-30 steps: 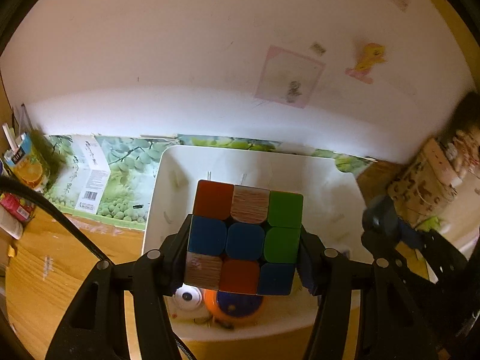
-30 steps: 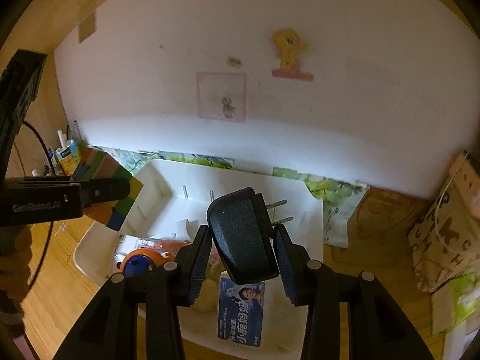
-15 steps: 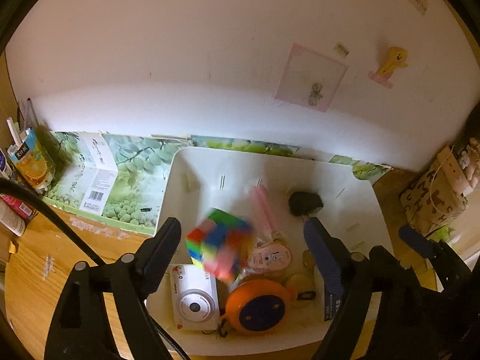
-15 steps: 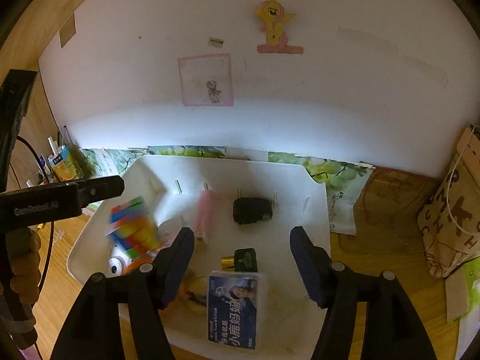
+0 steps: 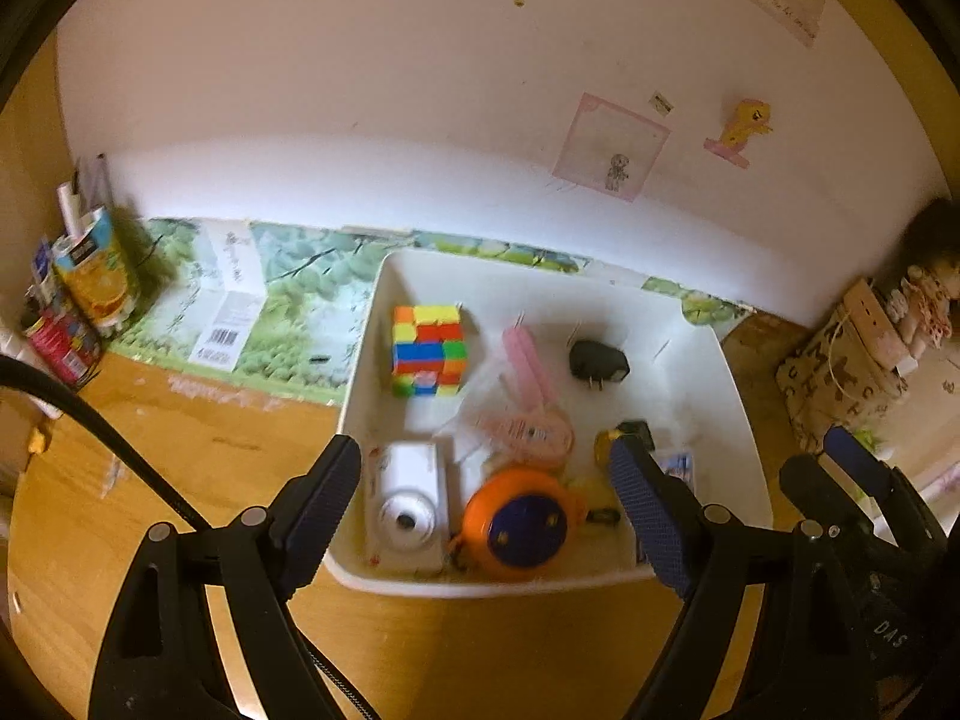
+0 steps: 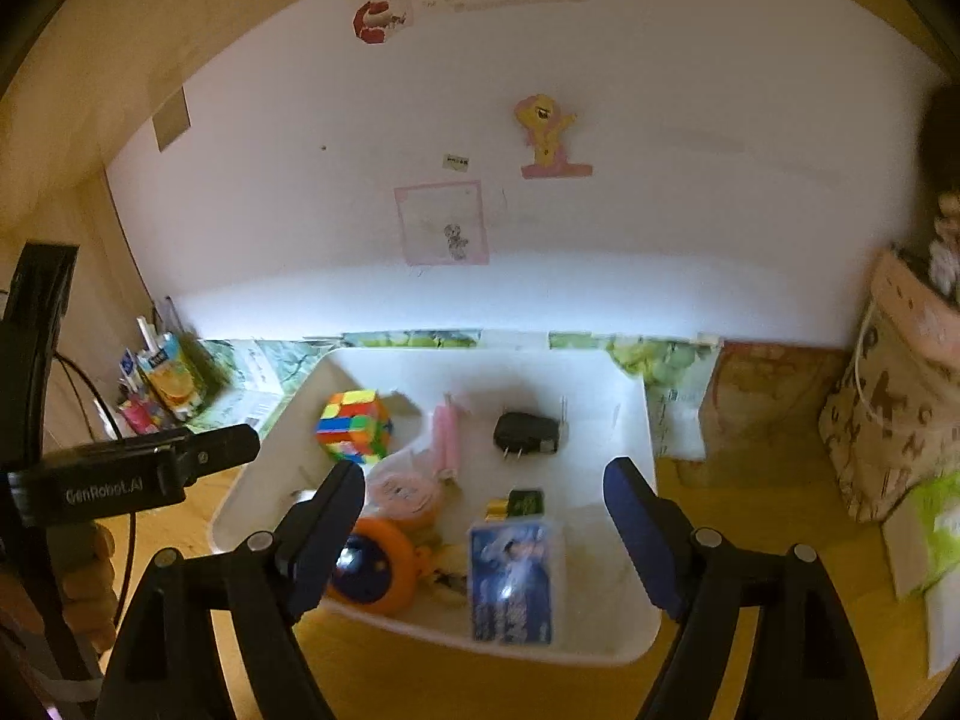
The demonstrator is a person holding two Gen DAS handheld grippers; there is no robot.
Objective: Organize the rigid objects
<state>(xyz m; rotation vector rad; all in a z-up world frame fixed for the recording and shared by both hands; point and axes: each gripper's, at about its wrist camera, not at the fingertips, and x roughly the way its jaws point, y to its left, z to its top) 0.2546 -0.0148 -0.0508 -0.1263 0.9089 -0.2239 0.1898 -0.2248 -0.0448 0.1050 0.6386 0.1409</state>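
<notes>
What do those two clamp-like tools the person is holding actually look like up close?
Each tool is matte black plastic. The left tool and the right tool both end in two fingers faced with dark blue textured pads, joined by silver rivets. A black cable runs beside the left one, whose body reads "GenRobot.AI" in pale lettering.

A white plastic bin (image 5: 741, 420) sits on the wooden desk (image 5: 198, 468). Inside, a multicoloured puzzle cube (image 5: 427, 350) lies far left, a black plug adapter (image 5: 598, 362) to its right, a white toy camera (image 5: 410, 504) nearest.
</notes>
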